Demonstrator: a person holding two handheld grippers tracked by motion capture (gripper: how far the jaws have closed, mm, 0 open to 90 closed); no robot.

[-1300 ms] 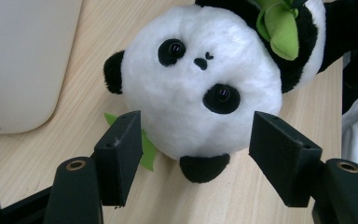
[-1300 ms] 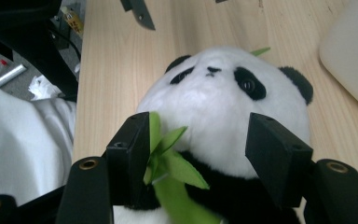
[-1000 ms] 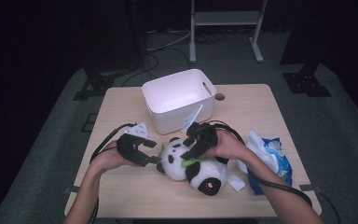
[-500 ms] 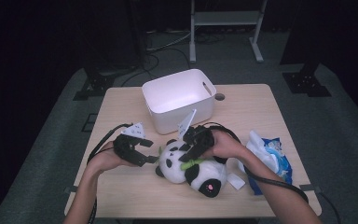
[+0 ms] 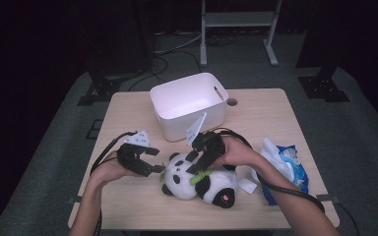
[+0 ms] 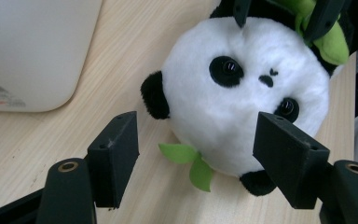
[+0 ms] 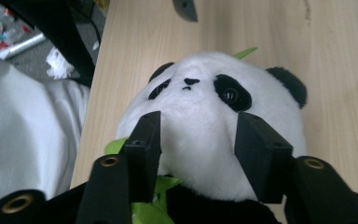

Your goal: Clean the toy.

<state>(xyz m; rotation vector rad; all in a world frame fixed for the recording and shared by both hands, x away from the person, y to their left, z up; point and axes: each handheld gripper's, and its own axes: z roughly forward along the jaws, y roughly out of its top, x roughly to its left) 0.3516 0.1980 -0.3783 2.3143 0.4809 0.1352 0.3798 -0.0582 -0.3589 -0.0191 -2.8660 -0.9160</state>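
A black-and-white panda plush (image 5: 177,179) lies on the wooden table (image 5: 275,113), its head to the left and a green leaf (image 5: 199,178) at its neck. My left gripper (image 5: 156,161) stands open just left of the head. In the left gripper view, the panda's face (image 6: 242,107) sits ahead of that gripper (image 6: 193,121), and the pads do not press on it. My right gripper (image 5: 195,163) comes down from above onto the neck. Its jaws have just been opening, and the panda's head (image 7: 200,93) is between the tips of my right gripper (image 7: 196,126).
A white plastic bin (image 5: 177,125) stands behind the panda, and its corner (image 6: 32,51) is at the left in the left gripper view. A blue-and-white bag (image 5: 285,164) lies to the right of the plush. The table's front edge is near the person's forearms.
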